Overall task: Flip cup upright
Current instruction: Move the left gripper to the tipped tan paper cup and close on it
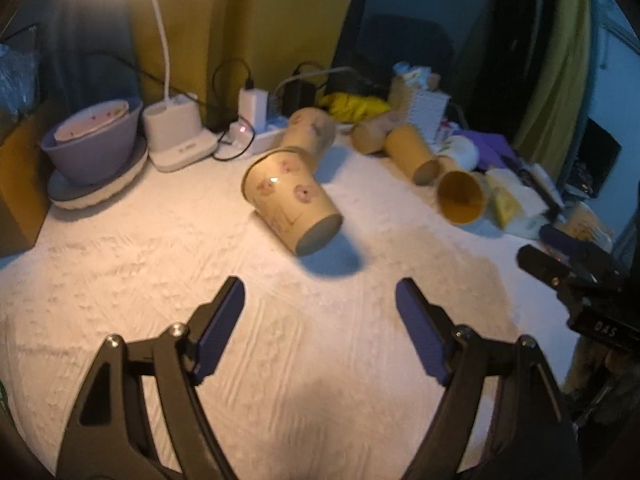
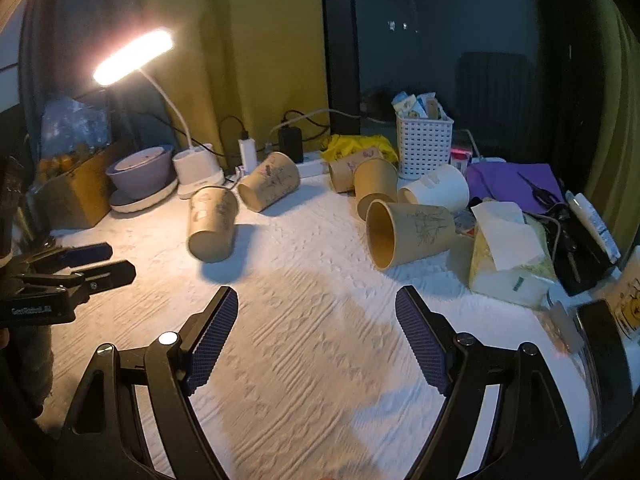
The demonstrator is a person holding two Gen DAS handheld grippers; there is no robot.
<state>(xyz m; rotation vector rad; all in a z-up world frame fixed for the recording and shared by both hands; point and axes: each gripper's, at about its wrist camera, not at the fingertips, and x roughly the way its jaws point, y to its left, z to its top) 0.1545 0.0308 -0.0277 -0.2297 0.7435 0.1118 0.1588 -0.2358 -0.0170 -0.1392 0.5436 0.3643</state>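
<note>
- Table (image 1: 120,280): covered with a white textured cloth, cluttered along the far edge and bare in the middle.
- Desk lamp (image 2: 134,58): lit, on a white base at the far left, throwing hard shadows toward the viewer.
- Bowl (image 1: 94,140): purple, stacked on plates at the far left, well apart from the work.
- Left gripper (image 1: 320,308): low over the table, level, pointing away from the person; jaws wide and holding nothing.
- Right gripper (image 2: 316,312): likewise low and level, jaws wide and holding nothing; its tips show at the right edge of the left wrist view.
- Cup (image 1: 290,200): paper, pale with pink flowers, lying on its side on the table straight ahead of the left jaws, near but not between them. Its long axis runs from far left to near right, closed base toward the left gripper, open mouth turned away. In the right wrist view it lies ahead and to the left (image 2: 212,226).
- Judgement: the left gripper is the nearer; it would have to go forward and close across the cup's wall, then swing the base down.
- Other cups: a second flowered one just behind, touching or nearly so; several brown ones on their sides to the right, one (image 2: 410,232) showing its open mouth.
- White basket (image 2: 424,140): at the far edge.
- Tissue box (image 2: 508,256): at the right.
</note>
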